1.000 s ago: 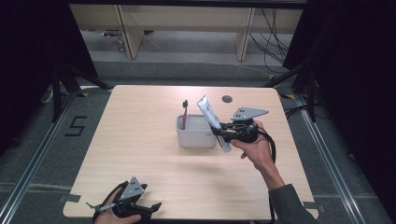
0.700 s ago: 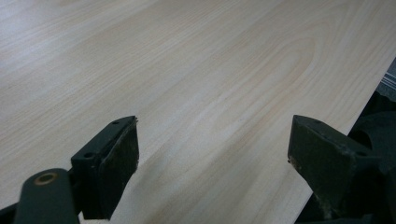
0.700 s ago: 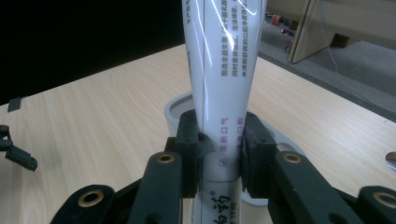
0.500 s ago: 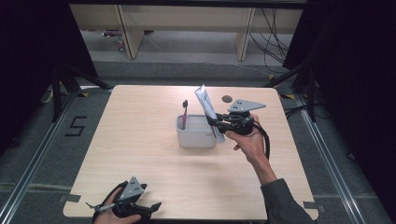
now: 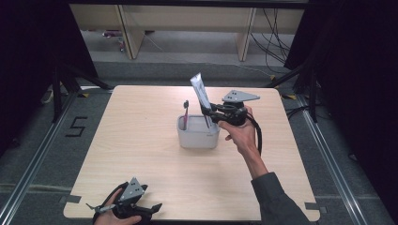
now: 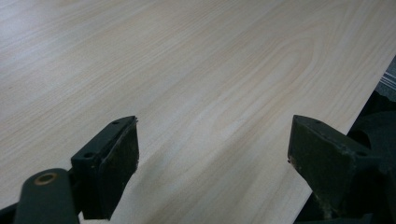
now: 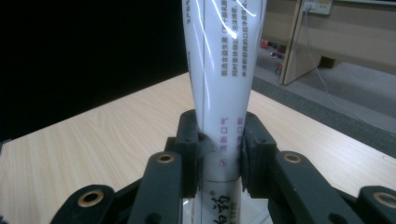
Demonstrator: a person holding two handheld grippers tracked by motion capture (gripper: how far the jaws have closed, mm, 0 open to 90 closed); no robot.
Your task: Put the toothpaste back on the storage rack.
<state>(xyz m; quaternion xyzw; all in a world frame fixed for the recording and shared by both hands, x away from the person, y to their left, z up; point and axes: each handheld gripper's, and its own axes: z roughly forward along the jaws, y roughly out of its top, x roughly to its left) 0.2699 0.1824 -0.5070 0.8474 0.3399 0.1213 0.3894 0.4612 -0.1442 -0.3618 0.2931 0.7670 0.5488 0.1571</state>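
My right gripper (image 5: 210,114) (image 7: 219,154) is shut on a white toothpaste tube (image 5: 201,95) (image 7: 222,79), held nearly upright with its flat end up. The tube's lower end hangs over the right part of a grey rectangular holder (image 5: 198,136) in the middle of the table. A dark toothbrush (image 5: 186,112) stands in the holder's left side, head up. Near the front left corner of the table my left gripper (image 5: 123,209) (image 6: 212,154) stands open over bare wood, with nothing between its jaws.
The light wooden table (image 5: 141,154) has a small dark round spot behind the right gripper, mostly hidden. Dark floor and metal rails (image 5: 28,159) lie left and right. Wooden furniture legs and cables (image 5: 277,42) stand beyond the far edge.
The right gripper has lifted the tube and carried it to the left, from beside the holder's right side to above it, and the tube now stands more upright. The left gripper has stayed put.
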